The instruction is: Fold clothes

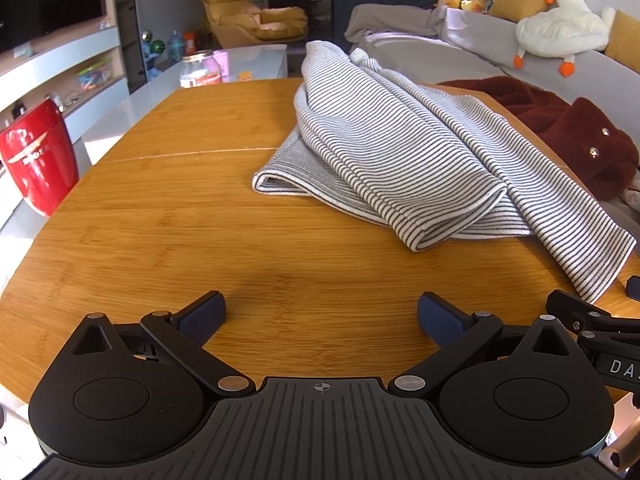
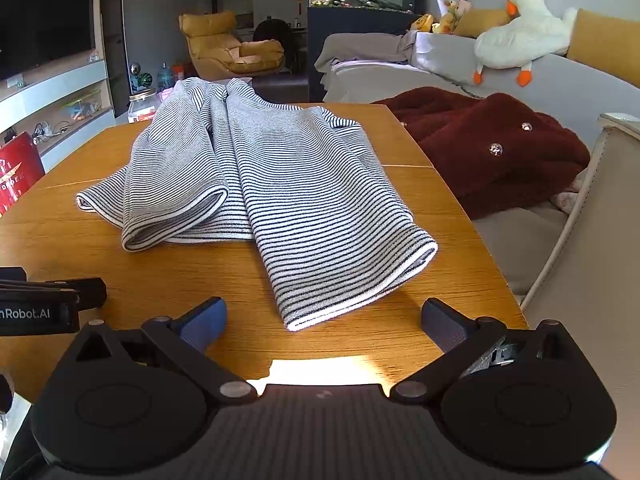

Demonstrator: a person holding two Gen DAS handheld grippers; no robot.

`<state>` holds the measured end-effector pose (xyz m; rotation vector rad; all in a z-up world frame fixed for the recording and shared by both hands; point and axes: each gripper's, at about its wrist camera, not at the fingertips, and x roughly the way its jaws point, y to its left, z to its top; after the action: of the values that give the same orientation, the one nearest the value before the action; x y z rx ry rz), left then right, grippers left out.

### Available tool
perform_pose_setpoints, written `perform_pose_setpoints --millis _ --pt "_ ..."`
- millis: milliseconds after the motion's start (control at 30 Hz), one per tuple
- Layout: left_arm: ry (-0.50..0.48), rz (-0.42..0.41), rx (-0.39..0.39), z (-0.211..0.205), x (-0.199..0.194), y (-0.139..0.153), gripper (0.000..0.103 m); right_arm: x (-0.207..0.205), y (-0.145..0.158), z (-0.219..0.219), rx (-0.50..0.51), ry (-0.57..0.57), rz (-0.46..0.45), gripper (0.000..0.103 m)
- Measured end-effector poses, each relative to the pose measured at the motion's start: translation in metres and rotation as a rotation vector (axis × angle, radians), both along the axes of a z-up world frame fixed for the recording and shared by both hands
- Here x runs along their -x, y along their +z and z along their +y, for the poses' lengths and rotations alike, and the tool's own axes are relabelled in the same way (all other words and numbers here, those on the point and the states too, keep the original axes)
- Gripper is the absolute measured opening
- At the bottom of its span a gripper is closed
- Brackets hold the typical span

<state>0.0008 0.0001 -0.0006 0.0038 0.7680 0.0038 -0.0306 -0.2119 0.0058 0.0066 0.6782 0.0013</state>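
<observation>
1. Wooden table [image 1: 168, 216] in a sunny living room, with bare wood nearest the cameras.
2. Left gripper [image 1: 321, 312] spread as wide as can be, holding nothing, tipped down over bare wood near the striped garment [image 1: 400, 152].
3. Right gripper [image 2: 324, 316] just as wide and just as empty, aimed at the closest striped hem, probably to pinch it first.
4. Striped garment rumpled on the table's middle and right side, not folded yet, with two tube-like ends pointing at the grippers.
5. Dark red fuzzy garment [image 2: 480, 148] just past the striped one's right edge, off the table, maybe waiting its turn.
6. Only in the left view: bare tabletop left of the stripes.
7. Only in the right view: closest hem from straight on, lying flat.
8. Farthest behind the stripes: white goose toy [image 1: 560, 28] on a grey sofa.
</observation>
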Motion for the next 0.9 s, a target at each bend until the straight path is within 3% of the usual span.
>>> perform_pose_setpoints --millis 900 --pt "-0.016 0.019 -0.003 0.0009 0.0000 0.0018 0.103 0.0055 -0.0015 -0.0015 -0.002 0.044 -0.015 0.103"
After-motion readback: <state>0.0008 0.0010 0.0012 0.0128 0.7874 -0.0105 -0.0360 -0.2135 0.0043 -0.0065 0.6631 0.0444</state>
